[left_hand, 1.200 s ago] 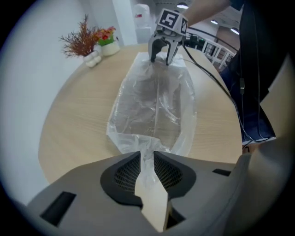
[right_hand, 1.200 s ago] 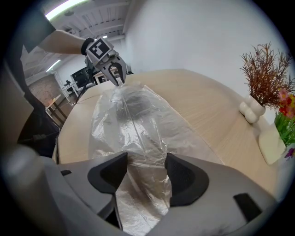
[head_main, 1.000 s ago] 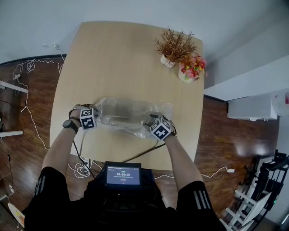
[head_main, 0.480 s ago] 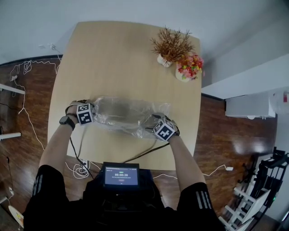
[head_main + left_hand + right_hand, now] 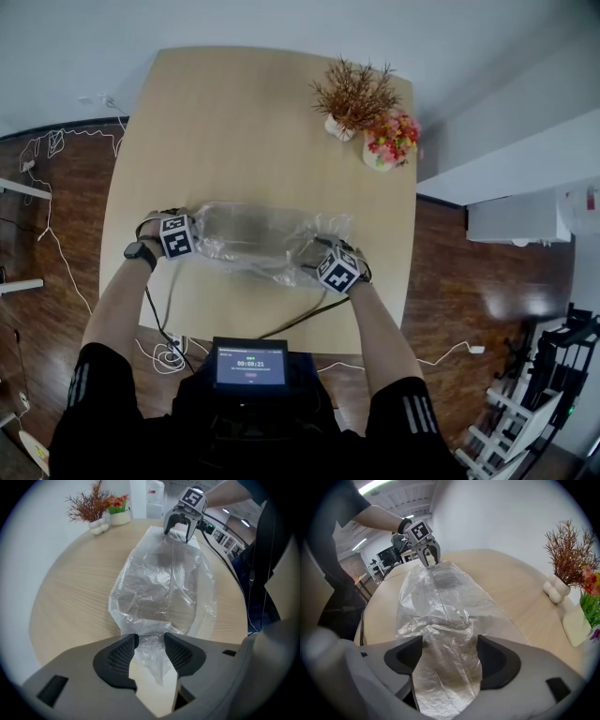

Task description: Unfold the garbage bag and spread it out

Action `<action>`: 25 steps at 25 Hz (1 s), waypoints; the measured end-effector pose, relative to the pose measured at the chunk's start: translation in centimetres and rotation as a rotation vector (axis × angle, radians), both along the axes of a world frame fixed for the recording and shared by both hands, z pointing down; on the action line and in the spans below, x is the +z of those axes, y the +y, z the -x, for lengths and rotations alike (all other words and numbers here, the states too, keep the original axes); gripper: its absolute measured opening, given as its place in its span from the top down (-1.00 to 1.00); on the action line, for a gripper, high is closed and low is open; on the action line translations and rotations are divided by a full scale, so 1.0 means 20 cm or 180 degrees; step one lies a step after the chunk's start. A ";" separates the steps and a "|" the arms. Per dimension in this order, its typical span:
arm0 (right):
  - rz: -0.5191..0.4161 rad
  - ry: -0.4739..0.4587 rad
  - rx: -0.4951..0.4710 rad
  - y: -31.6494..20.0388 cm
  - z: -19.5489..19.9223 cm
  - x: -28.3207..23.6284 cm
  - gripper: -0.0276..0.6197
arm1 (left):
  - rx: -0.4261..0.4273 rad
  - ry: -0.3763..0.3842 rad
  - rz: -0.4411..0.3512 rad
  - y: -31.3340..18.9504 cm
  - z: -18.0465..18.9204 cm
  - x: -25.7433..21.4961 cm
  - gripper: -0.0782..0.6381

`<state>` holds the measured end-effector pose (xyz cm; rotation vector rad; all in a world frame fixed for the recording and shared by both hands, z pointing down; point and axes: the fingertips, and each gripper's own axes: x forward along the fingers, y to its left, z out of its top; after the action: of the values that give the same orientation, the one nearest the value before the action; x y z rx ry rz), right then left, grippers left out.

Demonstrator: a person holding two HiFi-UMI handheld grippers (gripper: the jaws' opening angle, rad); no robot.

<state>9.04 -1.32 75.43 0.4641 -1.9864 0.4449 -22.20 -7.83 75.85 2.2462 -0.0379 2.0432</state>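
The jaws of the left gripper (image 5: 150,649), just opened part-way, stand loosely round one tail of the garbage bag (image 5: 253,234), whose long axis runs across the worktop (image 5: 253,122) to the right gripper (image 5: 446,660), its jaws just opened wide over the other end.
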 end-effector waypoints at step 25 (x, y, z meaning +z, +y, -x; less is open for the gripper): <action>-0.1193 -0.1001 0.1344 -0.02 -0.04 -0.82 -0.28 | -0.0490 0.1179 -0.0986 0.00 -0.12 -0.68 0.16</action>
<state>9.75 -1.64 59.11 1.1201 -2.2877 0.4223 -19.85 -7.86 62.26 2.6709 -0.5107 1.6091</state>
